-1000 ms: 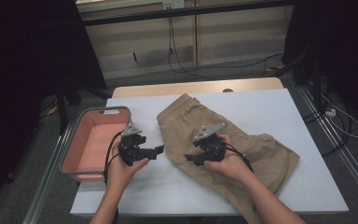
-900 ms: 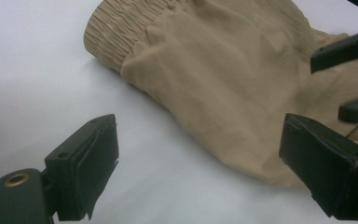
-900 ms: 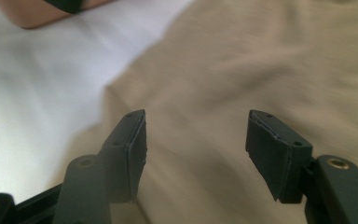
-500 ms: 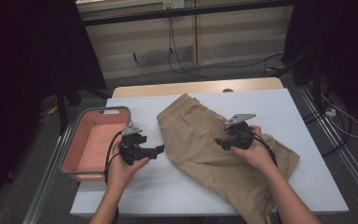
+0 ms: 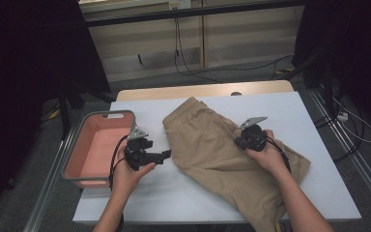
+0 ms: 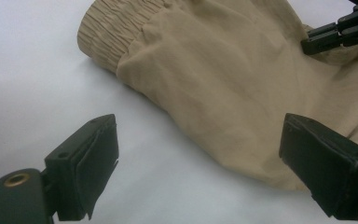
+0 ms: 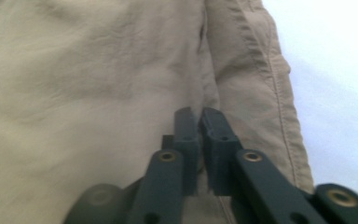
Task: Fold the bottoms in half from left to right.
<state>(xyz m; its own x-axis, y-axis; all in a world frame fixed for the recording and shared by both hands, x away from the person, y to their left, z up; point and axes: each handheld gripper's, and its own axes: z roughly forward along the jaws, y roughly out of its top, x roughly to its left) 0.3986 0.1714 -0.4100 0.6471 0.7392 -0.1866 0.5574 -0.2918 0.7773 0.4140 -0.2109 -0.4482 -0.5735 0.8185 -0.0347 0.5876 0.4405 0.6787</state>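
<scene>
White sheet covers the rectangular table (image 5: 314, 188), with a strip of pale wood bare along its far edge. Beyond the table lies grey floor, with black cables trailing across it toward a light panelled wall, and dark curtains hang on both sides. Metal rails run along the floor to the left and right of the table.

Khaki cotton shorts (image 5: 207, 150) with a gathered elastic waistband lie crumpled across the middle of the sheet, waistband toward the far side, one leg reaching the near edge by the person's right forearm. In the left gripper view the ruched waistband (image 6: 116, 35) sits at the top left, flat on the white surface.

At the left edge of the table stands a salmon-pink plastic tub (image 5: 79, 157) with a grey rim, well apart from the shorts.

Left gripper (image 5: 165, 155), black and held in the left hand, hovers over bare sheet between tub and shorts, its jaws spread wide with nothing between them; the cloth's edge lies just ahead of it. Right gripper (image 5: 238, 141) rests on the shorts near their right side. Its jaws have just been closing and now stand almost together, pinching a fold of the khaki cloth beside a stitched seam (image 7: 270, 70).
</scene>
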